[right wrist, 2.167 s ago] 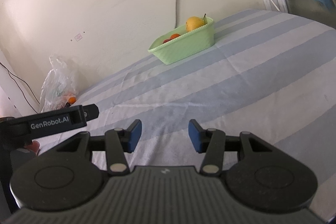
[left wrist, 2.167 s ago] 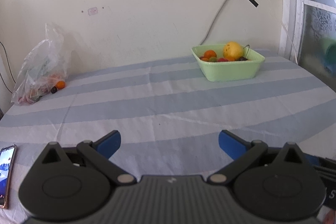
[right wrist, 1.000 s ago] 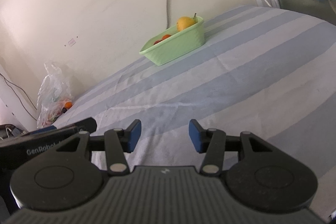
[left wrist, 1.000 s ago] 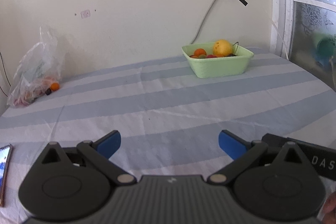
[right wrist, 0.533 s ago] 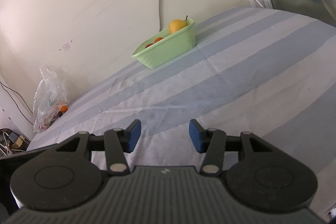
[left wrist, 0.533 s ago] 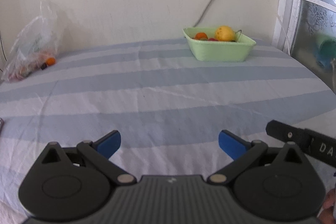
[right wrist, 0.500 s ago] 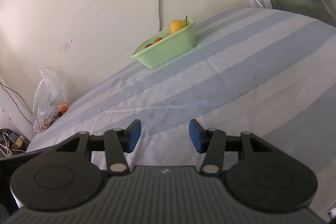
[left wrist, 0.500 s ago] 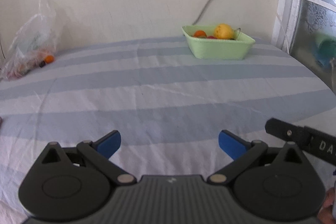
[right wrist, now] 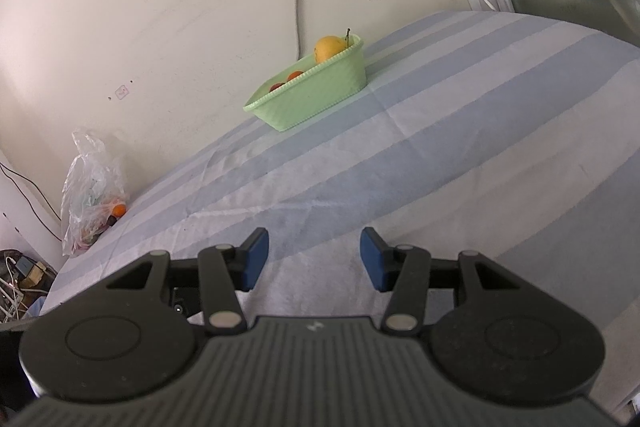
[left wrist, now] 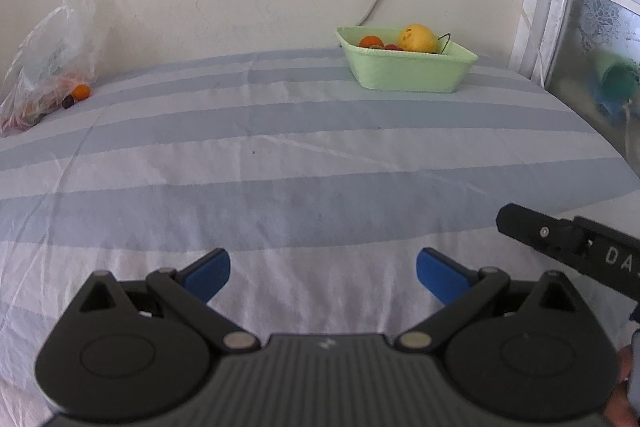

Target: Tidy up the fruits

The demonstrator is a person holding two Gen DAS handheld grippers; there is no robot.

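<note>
Nearest, the left gripper (left wrist: 323,277) and right gripper (right wrist: 313,259) hover low over the striped cloth (left wrist: 280,163), both spread wide and empty. At one o'clock the green basket (left wrist: 404,73) already holds fruit; at ten o'clock an orange (left wrist: 82,91) by the plastic bag (left wrist: 44,63) looks left to collect.

The left gripper (left wrist: 323,273) hangs over the striped cloth (left wrist: 280,163), its blue pads wide apart with nothing between them. Far right sits a green basket (left wrist: 408,73) holding a yellow fruit (left wrist: 418,38) and an orange (left wrist: 371,41). Far left lies a plastic bag (left wrist: 44,59), another orange (left wrist: 82,91) beside it.
</note>
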